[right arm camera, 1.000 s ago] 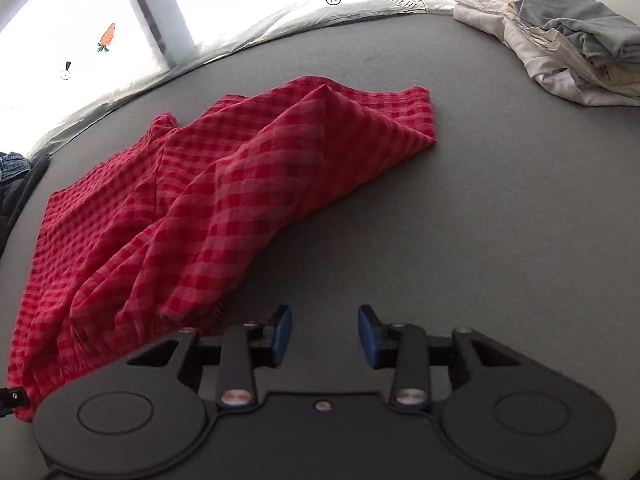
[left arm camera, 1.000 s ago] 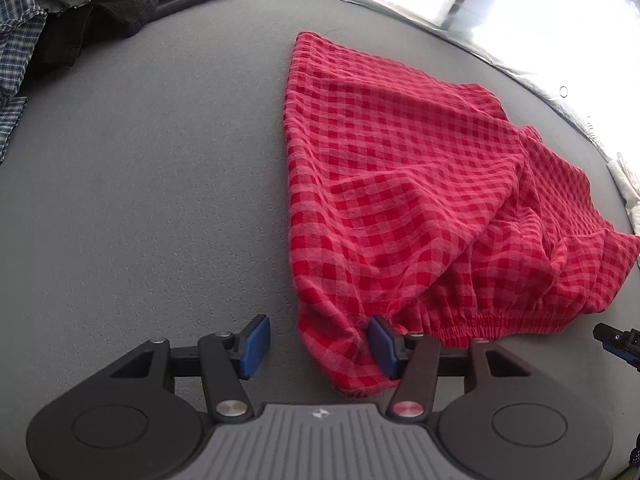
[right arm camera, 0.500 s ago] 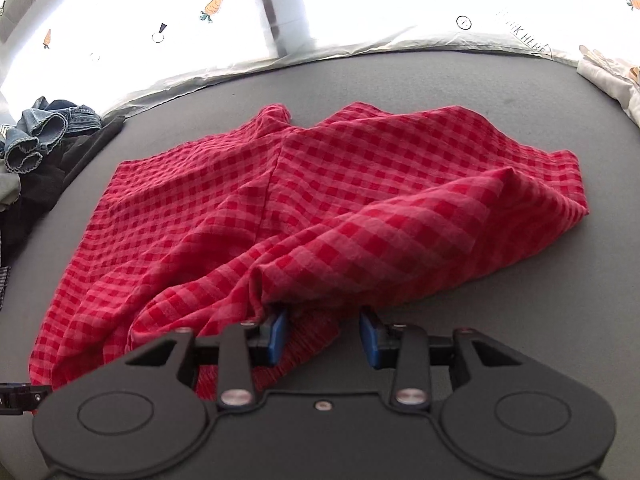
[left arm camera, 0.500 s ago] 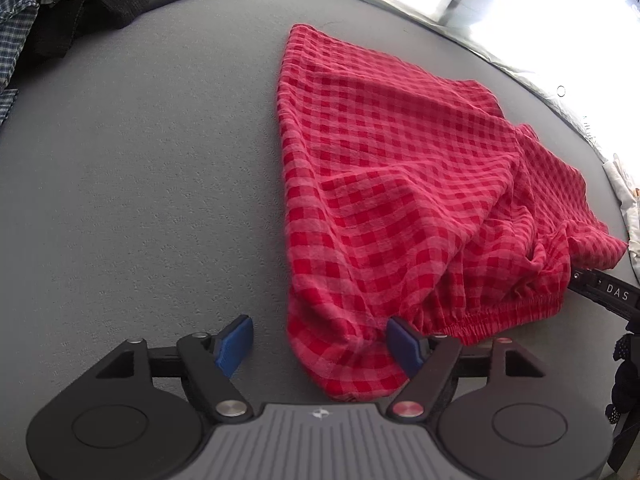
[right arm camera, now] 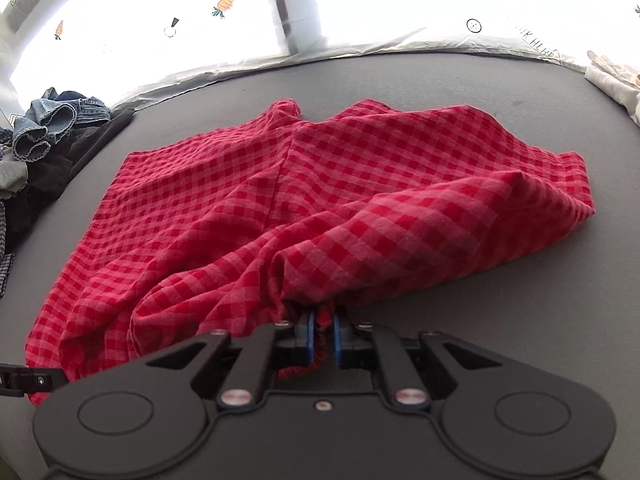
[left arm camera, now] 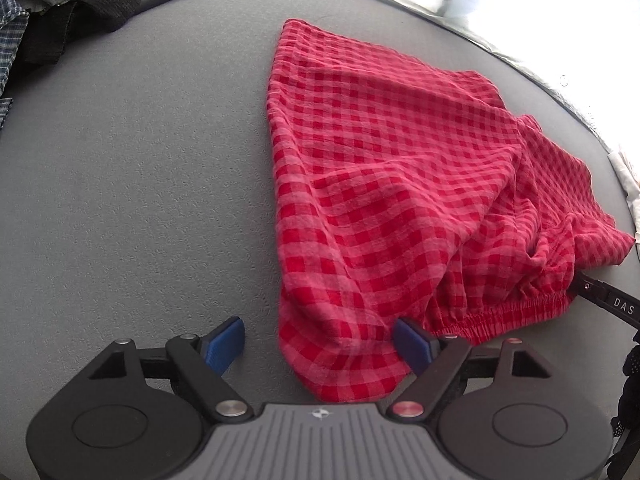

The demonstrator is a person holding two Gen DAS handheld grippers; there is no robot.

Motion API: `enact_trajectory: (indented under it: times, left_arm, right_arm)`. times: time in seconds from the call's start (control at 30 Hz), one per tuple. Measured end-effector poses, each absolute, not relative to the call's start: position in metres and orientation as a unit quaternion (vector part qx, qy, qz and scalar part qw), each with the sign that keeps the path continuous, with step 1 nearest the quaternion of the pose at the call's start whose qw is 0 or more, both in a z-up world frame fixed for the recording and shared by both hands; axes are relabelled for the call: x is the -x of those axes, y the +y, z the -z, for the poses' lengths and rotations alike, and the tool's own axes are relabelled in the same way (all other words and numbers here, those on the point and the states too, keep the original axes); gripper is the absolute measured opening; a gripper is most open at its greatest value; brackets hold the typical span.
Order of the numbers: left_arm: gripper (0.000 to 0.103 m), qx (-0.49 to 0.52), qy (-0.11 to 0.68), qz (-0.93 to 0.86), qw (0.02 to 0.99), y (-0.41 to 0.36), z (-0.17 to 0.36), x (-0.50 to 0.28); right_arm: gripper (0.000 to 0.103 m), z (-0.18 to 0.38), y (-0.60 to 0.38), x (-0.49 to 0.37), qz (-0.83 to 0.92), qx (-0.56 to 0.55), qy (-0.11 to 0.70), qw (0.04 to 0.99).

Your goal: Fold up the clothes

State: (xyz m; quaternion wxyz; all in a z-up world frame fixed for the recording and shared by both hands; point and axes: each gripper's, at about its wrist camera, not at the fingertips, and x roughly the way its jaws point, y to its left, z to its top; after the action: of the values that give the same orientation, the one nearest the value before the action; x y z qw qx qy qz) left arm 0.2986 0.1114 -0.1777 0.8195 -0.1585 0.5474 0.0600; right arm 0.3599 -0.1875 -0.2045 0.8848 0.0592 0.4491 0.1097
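A red checked garment (left arm camera: 400, 184) with an elastic waistband lies rumpled on the grey table (left arm camera: 140, 200); it also shows in the right wrist view (right arm camera: 320, 208). My left gripper (left arm camera: 320, 344) is open wide, its blue pads either side of the near left corner of the waistband. My right gripper (right arm camera: 320, 338) is shut on the waistband at the other corner, with red fabric pinched between its blue pads. The right gripper's tip also shows at the right edge of the left wrist view (left arm camera: 604, 298).
A pile of dark, plaid and denim clothes (left arm camera: 52, 4) sits at the far left; it shows in the right wrist view too (right arm camera: 44, 136). White clothes (right arm camera: 616, 76) lie at the far right. A bright window with carrot stickers (right arm camera: 226, 2) runs behind the table.
My right gripper moved in to the waistband and shut on it. My left gripper opened wider around the near left corner.
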Motion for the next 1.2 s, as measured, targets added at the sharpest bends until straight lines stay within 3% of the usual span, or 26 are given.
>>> enact_trajectory:
  times: [0.13, 0.2, 0.3, 0.4, 0.57, 0.73, 0.8, 0.83, 0.87, 0.93, 1.1, 1.2]
  left_arm:
    - [0.054, 0.158, 0.534, -0.077, 0.827, 0.112, 0.174, -0.291]
    - [0.032, 0.177, 0.526, -0.071, 0.829, 0.113, 0.172, -0.285]
    - [0.016, 0.192, 0.512, -0.057, 0.835, 0.108, 0.167, -0.275]
    - [0.009, 0.195, 0.503, -0.049, 0.841, 0.102, 0.157, -0.265]
    - [0.008, 0.232, 0.504, -0.028, 0.832, 0.101, 0.134, -0.247]
    - [0.012, 0.249, 0.555, -0.056, 0.792, 0.107, 0.157, -0.244]
    - [0.013, 0.269, 0.567, -0.064, 0.776, 0.113, 0.166, -0.244]
    - [0.016, 0.27, 0.564, -0.065, 0.778, 0.116, 0.164, -0.245]
    - [0.021, 0.265, 0.56, -0.069, 0.782, 0.117, 0.161, -0.247]
    - [0.029, 0.248, 0.55, -0.081, 0.793, 0.12, 0.153, -0.251]
    - [0.047, 0.234, 0.527, -0.106, 0.81, 0.132, 0.143, -0.255]
    - [0.05, 0.228, 0.517, -0.122, 0.816, 0.138, 0.138, -0.259]
  right_arm:
    - [0.008, 0.2, -0.213, -0.336, -0.085, -0.098, 0.452, 0.883]
    - [0.008, 0.197, -0.224, -0.321, -0.076, -0.116, 0.45, 0.882]
    - [0.008, 0.189, -0.237, -0.297, -0.066, -0.136, 0.44, 0.885]
    - [0.008, 0.178, -0.247, -0.271, -0.051, -0.137, 0.436, 0.888]
    - [0.008, 0.161, -0.265, -0.229, -0.022, -0.118, 0.44, 0.89]
    - [0.01, 0.192, -0.282, -0.219, 0.014, -0.142, 0.51, 0.848]
    - [0.016, 0.2, -0.284, -0.217, 0.025, -0.144, 0.528, 0.837]
    - [0.023, 0.199, -0.285, -0.217, 0.031, -0.141, 0.526, 0.838]
    - [0.036, 0.196, -0.286, -0.217, 0.04, -0.135, 0.521, 0.842]
    - [0.045, 0.189, -0.288, -0.22, 0.06, -0.123, 0.506, 0.851]
    - [0.047, 0.181, -0.295, -0.234, 0.092, -0.118, 0.48, 0.864]
    - [0.053, 0.177, -0.3, -0.243, 0.116, -0.103, 0.468, 0.87]
